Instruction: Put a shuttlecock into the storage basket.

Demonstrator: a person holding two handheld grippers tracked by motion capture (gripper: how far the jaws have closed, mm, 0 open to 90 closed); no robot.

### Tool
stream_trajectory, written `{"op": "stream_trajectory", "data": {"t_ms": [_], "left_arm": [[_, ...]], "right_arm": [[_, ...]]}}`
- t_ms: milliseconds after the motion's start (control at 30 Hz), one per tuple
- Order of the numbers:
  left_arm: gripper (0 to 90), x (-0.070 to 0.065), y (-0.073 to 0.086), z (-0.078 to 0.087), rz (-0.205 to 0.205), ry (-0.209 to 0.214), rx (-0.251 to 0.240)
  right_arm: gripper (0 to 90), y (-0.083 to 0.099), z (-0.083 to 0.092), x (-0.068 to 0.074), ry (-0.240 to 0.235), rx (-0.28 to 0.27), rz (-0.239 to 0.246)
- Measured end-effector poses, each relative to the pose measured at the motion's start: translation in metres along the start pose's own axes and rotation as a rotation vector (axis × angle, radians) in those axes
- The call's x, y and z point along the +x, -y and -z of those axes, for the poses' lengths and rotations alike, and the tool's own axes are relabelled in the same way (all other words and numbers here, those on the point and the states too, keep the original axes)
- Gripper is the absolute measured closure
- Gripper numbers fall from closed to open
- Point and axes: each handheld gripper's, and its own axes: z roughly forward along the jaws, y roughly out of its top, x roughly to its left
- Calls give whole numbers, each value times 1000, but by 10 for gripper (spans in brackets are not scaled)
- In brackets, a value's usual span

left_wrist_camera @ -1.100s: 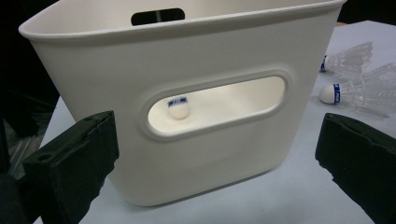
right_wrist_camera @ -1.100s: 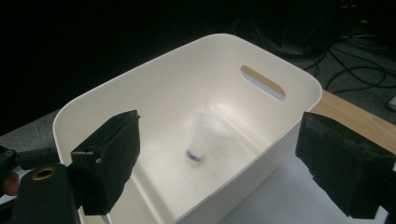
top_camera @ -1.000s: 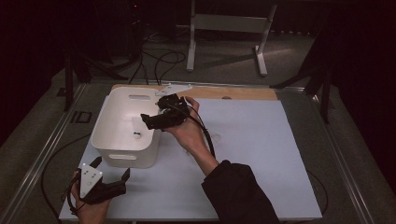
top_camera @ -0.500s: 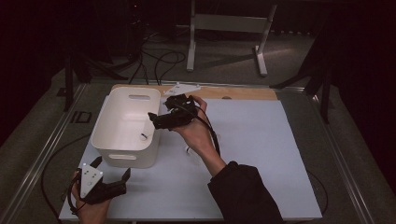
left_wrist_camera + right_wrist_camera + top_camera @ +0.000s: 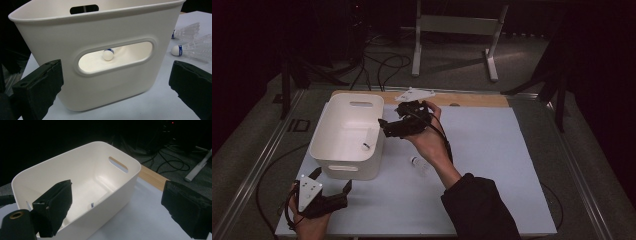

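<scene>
One white bin (image 5: 343,167) on the table. Shuttlecocks counted: one inside the bin (image 5: 108,54), two on the mat at its 3 o'clock (image 5: 186,48). Right gripper (image 5: 388,128) over the bin's 3 o'clock rim, jaws spread, empty. Left gripper (image 5: 332,182) at 6 o'clock, jaws spread, empty

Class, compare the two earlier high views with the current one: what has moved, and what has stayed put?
The right gripper, its jaws open and empty, has drawn back rightward from above the white bin to its right rim. One shuttlecock lies inside. The left gripper, bin and shuttlecock on the mat stayed put.
</scene>
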Motion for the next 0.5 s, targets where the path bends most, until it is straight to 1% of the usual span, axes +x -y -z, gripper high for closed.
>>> {"op": "stream_trajectory", "data": {"t_ms": [233,500], "left_arm": [[0,0,0,0,-1,0,0],[0,0,0,0,-1,-1,1]], "right_arm": [[100,4,10,-10,20,-13,-15],[99,8,20,-24,41,-13,-30]]}}
